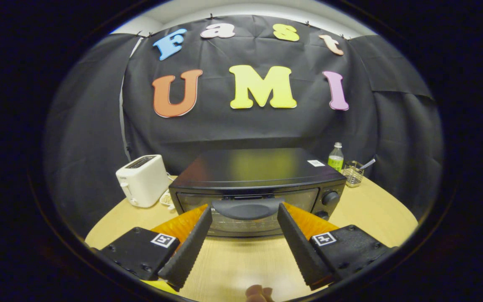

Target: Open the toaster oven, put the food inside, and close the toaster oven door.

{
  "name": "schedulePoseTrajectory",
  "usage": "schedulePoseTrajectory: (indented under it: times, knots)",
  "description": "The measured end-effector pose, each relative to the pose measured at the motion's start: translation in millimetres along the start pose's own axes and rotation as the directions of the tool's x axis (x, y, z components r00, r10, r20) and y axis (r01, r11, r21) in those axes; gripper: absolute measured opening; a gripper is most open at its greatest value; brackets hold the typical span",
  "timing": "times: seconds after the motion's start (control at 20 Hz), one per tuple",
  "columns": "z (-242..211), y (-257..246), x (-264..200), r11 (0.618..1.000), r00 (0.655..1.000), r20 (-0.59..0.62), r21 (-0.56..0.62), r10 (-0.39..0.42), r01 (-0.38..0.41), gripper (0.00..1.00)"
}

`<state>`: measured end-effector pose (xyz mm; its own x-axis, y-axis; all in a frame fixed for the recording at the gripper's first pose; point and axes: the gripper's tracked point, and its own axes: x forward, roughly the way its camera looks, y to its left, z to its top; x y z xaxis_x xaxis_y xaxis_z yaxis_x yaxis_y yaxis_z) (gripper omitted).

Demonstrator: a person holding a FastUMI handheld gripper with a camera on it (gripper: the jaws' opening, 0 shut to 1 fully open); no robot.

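Two fingers of the tool (245, 214) spread wide flank the toaster oven (258, 188) door handle (246, 208), gripping nothing; closing off-centre could slip off.

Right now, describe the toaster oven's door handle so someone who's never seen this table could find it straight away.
Start at the black toaster oven on the round wooden table. On its front, across the top of the glass door, sits the wide dark handle, just beyond the open gripper. Unlike the round knobs beside the door, it is one long horizontal bar.
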<state>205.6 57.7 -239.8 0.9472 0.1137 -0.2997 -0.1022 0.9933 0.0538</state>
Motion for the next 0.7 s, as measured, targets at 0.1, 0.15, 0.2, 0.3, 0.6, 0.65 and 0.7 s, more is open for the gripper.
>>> schedulePoseTrajectory:
  times: [0.1,0.15,0.2,0.3,0.6,0.65,0.7]
  knots:
    - [13,0,-11,1.000,1.000,0.022,-0.018,-0.009,0.009,1.00]
    - [17,-1,-16,0.999,0.999,0.029,-0.032,-0.014,0.015,1.00]
    - [20,-3,-21,0.999,0.999,0.028,-0.043,-0.020,0.021,1.00]
    - [31,0,-37,0.999,0.999,0.037,-0.038,-0.010,0.011,1.00]
    - [82,-14,-89,1.000,0.996,0.092,-0.002,-0.005,0.005,1.00]
    - [92,-19,-99,1.000,0.994,0.107,0.003,-0.014,0.014,1.00]
    - [103,-24,-108,1.000,0.992,0.123,0.009,-0.026,0.025,1.00]
